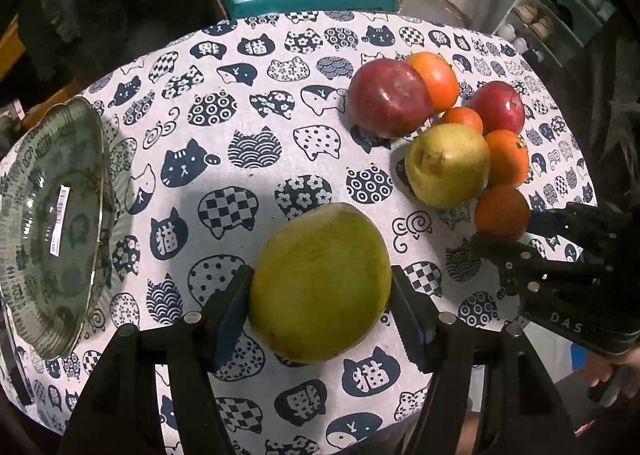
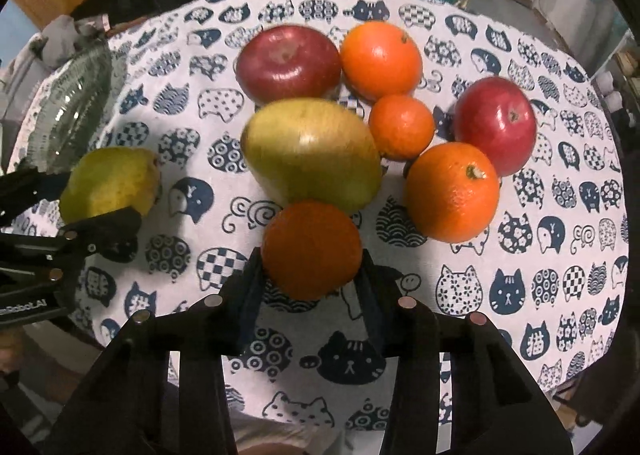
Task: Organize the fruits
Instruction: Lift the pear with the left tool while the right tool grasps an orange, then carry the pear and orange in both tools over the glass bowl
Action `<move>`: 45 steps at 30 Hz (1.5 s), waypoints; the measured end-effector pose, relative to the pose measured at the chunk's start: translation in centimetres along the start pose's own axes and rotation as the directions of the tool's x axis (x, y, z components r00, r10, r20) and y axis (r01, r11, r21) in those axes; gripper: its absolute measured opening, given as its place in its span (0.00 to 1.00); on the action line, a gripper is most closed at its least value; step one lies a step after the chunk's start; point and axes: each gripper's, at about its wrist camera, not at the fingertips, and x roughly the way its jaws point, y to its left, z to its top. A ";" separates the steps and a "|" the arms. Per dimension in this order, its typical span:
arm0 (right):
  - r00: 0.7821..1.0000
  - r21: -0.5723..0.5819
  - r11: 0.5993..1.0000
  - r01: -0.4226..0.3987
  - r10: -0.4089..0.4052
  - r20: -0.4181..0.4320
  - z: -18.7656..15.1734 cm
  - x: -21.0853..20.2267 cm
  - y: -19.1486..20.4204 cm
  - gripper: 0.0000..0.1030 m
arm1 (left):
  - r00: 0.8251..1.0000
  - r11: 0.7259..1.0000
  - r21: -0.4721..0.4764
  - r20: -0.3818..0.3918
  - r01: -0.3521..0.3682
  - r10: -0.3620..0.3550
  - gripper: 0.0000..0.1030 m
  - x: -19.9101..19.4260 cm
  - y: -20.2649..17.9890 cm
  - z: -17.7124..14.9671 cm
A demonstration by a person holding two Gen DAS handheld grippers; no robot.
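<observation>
My left gripper (image 1: 322, 295) is shut on a green pear (image 1: 320, 283), which also shows in the right wrist view (image 2: 110, 181). My right gripper (image 2: 312, 273) is shut on an orange (image 2: 312, 249), seen in the left wrist view (image 1: 502, 211) too. On the cat-print tablecloth lie a second yellow-green pear (image 2: 310, 153), two red apples (image 2: 288, 63) (image 2: 496, 125), and three more oranges (image 2: 382, 61) (image 2: 402, 126) (image 2: 452, 193). A green glass plate (image 1: 52, 227) sits at the table's left edge.
A teal bin (image 1: 312, 1) with plastic bags stands beyond the table's far edge. A shelf rack (image 1: 560, 15) stands at the far right. The tablecloth (image 1: 240, 127) between plate and fruit cluster holds nothing.
</observation>
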 end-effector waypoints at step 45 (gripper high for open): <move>0.921 -0.113 0.993 0.039 0.008 0.390 5.0 -13.4 4.5 0.42 | 0.927 0.997 0.013 0.370 -0.079 0.068 0.66 -14.4 2.4 0.8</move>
